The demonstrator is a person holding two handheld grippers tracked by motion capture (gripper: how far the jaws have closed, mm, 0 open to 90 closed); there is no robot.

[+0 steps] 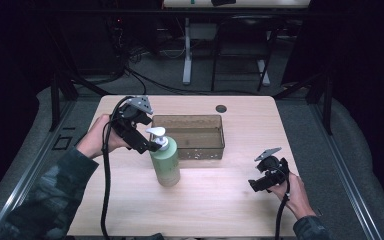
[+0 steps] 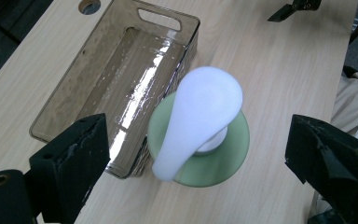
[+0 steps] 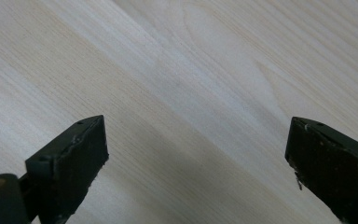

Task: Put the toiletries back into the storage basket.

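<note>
Left hand-held gripper (image 1: 152,146) (jaws apart) above wooden table (image 1: 220,200).

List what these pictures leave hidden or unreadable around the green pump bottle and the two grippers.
- Green pump bottle: in the left gripper view its white pump head covers the neck and body; no label is readable in the high view.
- Left gripper: in the high view, whether its tips touch the pump is unclear.
- Brown bin: its near corner sits behind a jaw.
- Right gripper: open over bare table.
</note>
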